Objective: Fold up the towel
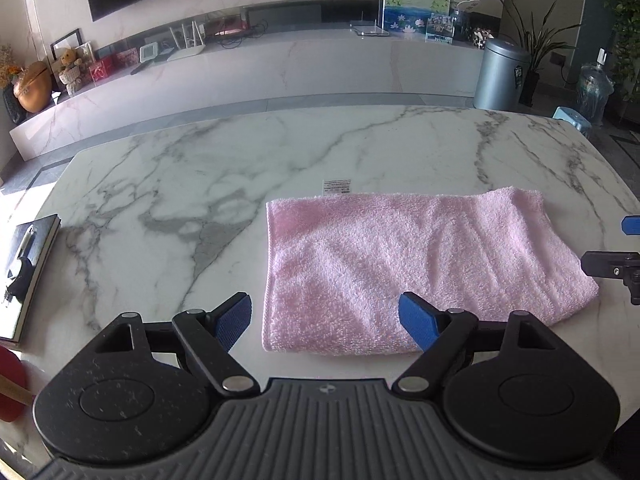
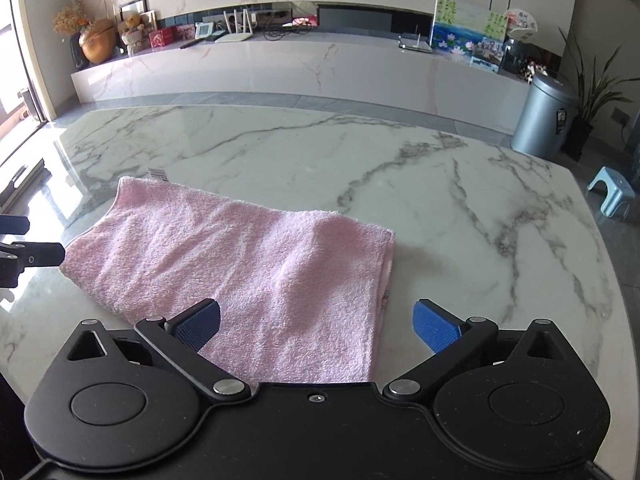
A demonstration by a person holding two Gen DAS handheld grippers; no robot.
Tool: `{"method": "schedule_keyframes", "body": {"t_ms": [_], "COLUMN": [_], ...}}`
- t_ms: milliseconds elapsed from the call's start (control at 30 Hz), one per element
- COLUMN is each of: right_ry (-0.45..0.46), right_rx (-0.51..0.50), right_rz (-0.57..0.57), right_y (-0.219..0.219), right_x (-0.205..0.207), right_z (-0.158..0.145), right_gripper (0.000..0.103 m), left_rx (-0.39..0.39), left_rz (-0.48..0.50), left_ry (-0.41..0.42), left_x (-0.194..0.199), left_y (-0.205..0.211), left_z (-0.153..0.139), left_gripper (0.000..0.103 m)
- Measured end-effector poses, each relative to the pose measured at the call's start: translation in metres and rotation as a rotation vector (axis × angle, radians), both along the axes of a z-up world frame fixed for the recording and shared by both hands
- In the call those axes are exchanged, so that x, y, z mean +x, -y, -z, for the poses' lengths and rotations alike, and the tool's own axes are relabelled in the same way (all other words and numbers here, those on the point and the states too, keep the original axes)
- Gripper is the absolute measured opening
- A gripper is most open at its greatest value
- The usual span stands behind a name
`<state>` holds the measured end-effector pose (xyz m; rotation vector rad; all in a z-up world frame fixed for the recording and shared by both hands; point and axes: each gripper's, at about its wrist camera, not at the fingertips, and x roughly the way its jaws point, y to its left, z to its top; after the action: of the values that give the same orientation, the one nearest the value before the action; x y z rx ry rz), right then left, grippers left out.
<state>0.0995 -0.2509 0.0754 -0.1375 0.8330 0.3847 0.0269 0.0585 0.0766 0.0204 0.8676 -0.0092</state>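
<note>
Towel (image 1: pixel 420 264): pink terry cloth lying flat on the marble table (image 1: pixel 200 184), already doubled into a rectangle with no loose layer lifted. In the left wrist view it fills the field from the centre out toward 3 o'clock; its white care label (image 1: pixel 337 187) sticks out from the far edge at about 12 o'clock. In the right wrist view the same towel (image 2: pixel 240 256) runs from the centre toward 9 o'clock, with its layered edges showing along the right-hand side, near 4 o'clock of the cloth.

Left gripper (image 1: pixel 326 322): jaws stand wide, nothing between the blue pads; the near left corner of the towel lies just ahead of the gap, and the right pad overlaps the near hem in the picture, though contact cannot be confirmed. Right gripper (image 2: pixel 316 326): jaws fully spread and empty, poised over the towel's near right corner; the cloth passes beneath the gap but is not pinched.

Step in hand, as judged: one fold appears complete and both tools are free of the cloth, between folds. A further fold would call for each gripper to descend on a corner of one short end, close on all layers together, then carry that end across to meet the opposite edge. The stacked layers may slip apart if only the top ply is caught.

A book (image 1: pixel 30 272) lies at 9 o'clock in the left view, well apart from the towel.
</note>
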Motion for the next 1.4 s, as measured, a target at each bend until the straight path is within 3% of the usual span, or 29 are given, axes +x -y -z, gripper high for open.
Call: {"method": "schedule_keyframes", "body": {"t_ms": [267,400,533,1033,1400], "right_ry": [-0.002,-0.004,0.021,0.027,-0.007], "right_rx": [0.051,0.09,0.069,0.039,0.043], "right_rz": [0.094,0.171,0.159,0.099,0.093], "right_y": [-0.007,-0.005,-0.009,-0.022,-0.022], "right_x": [-0.042,-0.059,-0.07,-0.084,-0.081], "right_z": [0.023,0.035,0.042,0.064,0.075], "right_gripper": [0.102,0.102,0.102,0.102,0.102], "left_rx": [-0.085,-0.083,-0.066,-0.055,-0.048], "left_rz": [-0.052,-0.044,-0.012,-0.03,-0.038], "left_ry": [-0.001,-0.008,-0.016,0.022,-0.008], "left_x": [-0.036,-0.046,-0.05,-0.06,-0.057], "left_y": [0.008,0.015,0.025,0.034,0.036], "left_z": [0.026,0.037,0.046,0.067,0.078], "left_gripper": [0.081,0.081,0.103,0.103,0.103]}}
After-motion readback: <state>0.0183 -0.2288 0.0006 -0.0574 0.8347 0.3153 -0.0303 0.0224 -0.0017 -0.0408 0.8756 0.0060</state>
